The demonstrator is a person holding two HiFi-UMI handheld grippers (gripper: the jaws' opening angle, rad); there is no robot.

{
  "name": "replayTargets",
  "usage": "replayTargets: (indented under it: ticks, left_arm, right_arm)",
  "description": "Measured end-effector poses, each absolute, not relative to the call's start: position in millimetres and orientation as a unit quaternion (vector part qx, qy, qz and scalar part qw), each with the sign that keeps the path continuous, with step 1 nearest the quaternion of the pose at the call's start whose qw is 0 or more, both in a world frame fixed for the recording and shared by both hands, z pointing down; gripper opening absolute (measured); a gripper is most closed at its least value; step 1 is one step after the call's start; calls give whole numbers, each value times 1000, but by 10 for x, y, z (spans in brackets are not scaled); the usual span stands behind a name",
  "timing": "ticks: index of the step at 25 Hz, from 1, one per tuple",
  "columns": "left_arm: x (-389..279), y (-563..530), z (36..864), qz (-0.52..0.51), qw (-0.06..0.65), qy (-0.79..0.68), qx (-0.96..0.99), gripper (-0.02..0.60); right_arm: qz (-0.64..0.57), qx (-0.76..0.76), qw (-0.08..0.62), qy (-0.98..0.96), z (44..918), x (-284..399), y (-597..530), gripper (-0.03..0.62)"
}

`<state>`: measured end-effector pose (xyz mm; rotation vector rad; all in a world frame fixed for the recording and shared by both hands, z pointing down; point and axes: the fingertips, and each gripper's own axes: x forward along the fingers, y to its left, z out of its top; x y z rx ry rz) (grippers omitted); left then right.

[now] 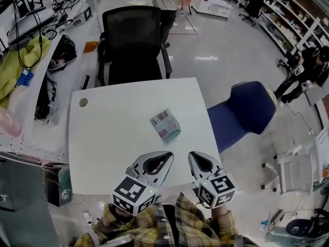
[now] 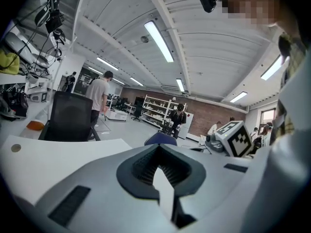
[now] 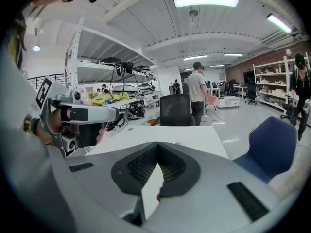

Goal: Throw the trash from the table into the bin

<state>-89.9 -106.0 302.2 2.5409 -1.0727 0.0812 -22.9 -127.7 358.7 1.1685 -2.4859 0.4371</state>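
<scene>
Cloth point(image 1: 23, 60): yellow-green, soft and crumpled, on the cluttered side bench at far left, with black cables looped over it.
Table point(image 1: 113, 138): white, smooth matte top with rounded corners.
Grommet point(image 1: 83, 102): round, grey, set in the table's far-left corner.
Black chair point(image 1: 132, 40): mesh back and armrests, against the table's far edge.
Left gripper point(image 1: 167, 156): grey moulded plastic with dark ribbed pads, over the table's near edge. Jaws closed together, nothing in them. A black-and-white marker cube sits behind.
Trash point(image 1: 165, 125): small boxy packet with pink, teal and white stripes, lying right of the table's centre. Well apart from both grippers. Print too small to read.
Right gripper point(image 1: 194, 156): same build, over the near edge toward the near-right corner. Jaws pressed together, empty.
Blue chair point(image 1: 247, 109): padded, curved back, just off the table's right edge.
Shelving point(image 1: 293, 14): white racks at far right.
</scene>
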Motion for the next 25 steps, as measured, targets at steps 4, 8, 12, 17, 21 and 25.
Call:
replayTargets:
  ticks: [4, 8, 12, 17, 21, 25]
  left_arm:
    - [-1032, -1195, 3134, 29, 202, -385, 900, 8]
    - [-1135, -1251, 3208, 29, 209, -393, 895, 8]
    - [-1209, -1343, 3244, 28, 214, -402, 890, 8]
    - [-1259, -1435, 3289, 29, 220, -413, 883, 8]
    - [-1297, -1477, 3345, 35, 224, -419, 879, 8]
    - [-1353, -1501, 3412, 41, 230, -423, 875, 8]
  right_arm:
    - [165, 415, 189, -875, 3712, -344, -1458, -2]
    - [182, 417, 189, -870, 3818, -413, -1568, -2]
    - [196, 416, 189, -868, 3882, -436, -1674, -2]
    - [220, 420, 190, -860, 3975, -465, -1835, -2]
    - [251, 424, 181, -851, 4146, -430, -1953, -2]
    - [290, 427, 172, -839, 4330, -416, -2022, 0]
